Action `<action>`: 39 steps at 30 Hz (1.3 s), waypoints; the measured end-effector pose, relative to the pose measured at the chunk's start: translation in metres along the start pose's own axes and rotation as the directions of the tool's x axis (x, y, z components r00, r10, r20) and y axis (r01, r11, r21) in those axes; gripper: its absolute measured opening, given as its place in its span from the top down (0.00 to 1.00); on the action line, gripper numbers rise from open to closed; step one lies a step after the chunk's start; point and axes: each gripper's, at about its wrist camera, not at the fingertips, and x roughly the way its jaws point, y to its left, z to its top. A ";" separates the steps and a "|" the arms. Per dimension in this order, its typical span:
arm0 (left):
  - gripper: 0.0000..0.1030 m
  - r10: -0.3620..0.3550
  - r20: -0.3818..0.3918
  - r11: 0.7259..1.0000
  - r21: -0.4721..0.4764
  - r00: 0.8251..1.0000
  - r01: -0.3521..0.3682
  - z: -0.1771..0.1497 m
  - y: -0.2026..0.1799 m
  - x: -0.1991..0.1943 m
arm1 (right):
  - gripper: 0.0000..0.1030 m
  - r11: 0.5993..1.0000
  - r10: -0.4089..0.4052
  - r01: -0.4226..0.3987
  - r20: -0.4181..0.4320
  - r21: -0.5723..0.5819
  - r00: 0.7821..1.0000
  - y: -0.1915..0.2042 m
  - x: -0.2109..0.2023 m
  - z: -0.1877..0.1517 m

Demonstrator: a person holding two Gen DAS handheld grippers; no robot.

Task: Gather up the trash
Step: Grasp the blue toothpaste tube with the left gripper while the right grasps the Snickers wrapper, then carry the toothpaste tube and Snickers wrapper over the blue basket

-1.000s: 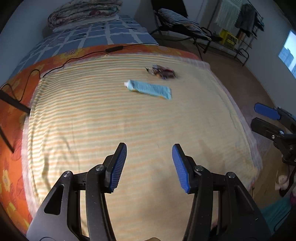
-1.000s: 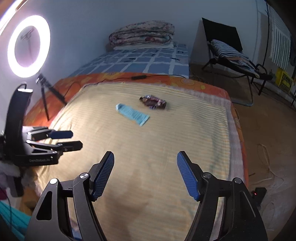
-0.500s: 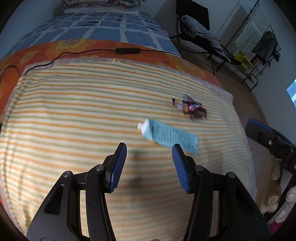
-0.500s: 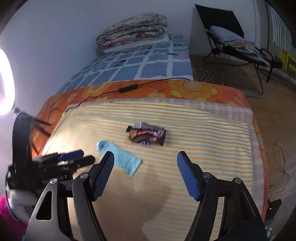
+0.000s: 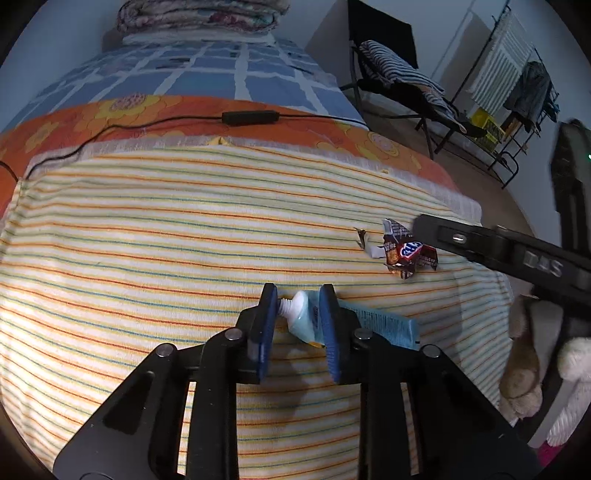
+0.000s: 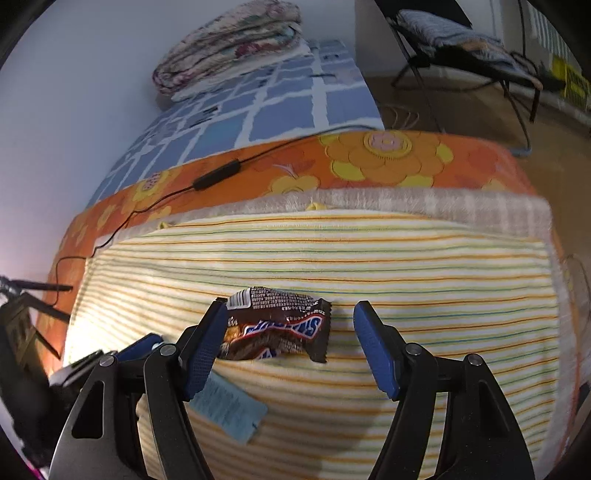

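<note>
Looking from the left, we see a black cable (image 5: 110,127) with an inline switch (image 5: 249,117) running across the orange flowered sheet (image 5: 177,107), beyond the near edge of the striped blanket (image 5: 147,236) that covers this end of the bed. Farther back lie a blue checked cover (image 5: 221,74) and a folded quilt (image 5: 199,14) against the wall.

Our left gripper (image 5: 298,295) points steeply down at the blanket, and its jaws have just been closing; they now stand narrow, with the neck end of the pale blue toothpaste tube (image 5: 304,314) between the blue pads. The right pad lies against the tube's shoulder and the left pad sits at the white threaded nozzle, so we read this as a grip on the tube. The tube's flat tail (image 5: 388,326) sticks out to the right of the gripper, lying on the blanket.

Just beyond and to the right rests the crumpled brown candy wrapper (image 6: 277,328). Our right gripper (image 6: 288,314) has its jaws wide, one finger on each side of the wrapper; the left pad is at the wrapper's edge, while the right pad stands clear of it. The wrapper lies flat on the blanket, not lifted.

At far right, a black folding chair (image 5: 391,74) with striped cloth stands on the wooden floor, beside a drying rack (image 5: 517,74).
</note>
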 end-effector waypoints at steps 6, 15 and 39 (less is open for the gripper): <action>0.81 -0.008 0.029 1.000 0.015 1.000 0.008 -0.006 0.003 -0.014 | 0.32 0.999 0.033 -0.032 -0.035 0.030 0.999 0.004 0.017 -0.006; 0.82 0.025 0.067 0.997 0.073 0.997 -0.030 -0.016 0.002 -0.045 | 0.90 0.995 0.084 -0.081 -0.037 0.062 0.996 0.010 0.012 -0.014; 0.82 0.068 0.143 0.981 0.172 0.987 -0.092 -0.097 -0.004 -0.211 | 0.92 0.978 0.087 -0.076 0.049 -0.194 0.995 0.078 -0.144 -0.103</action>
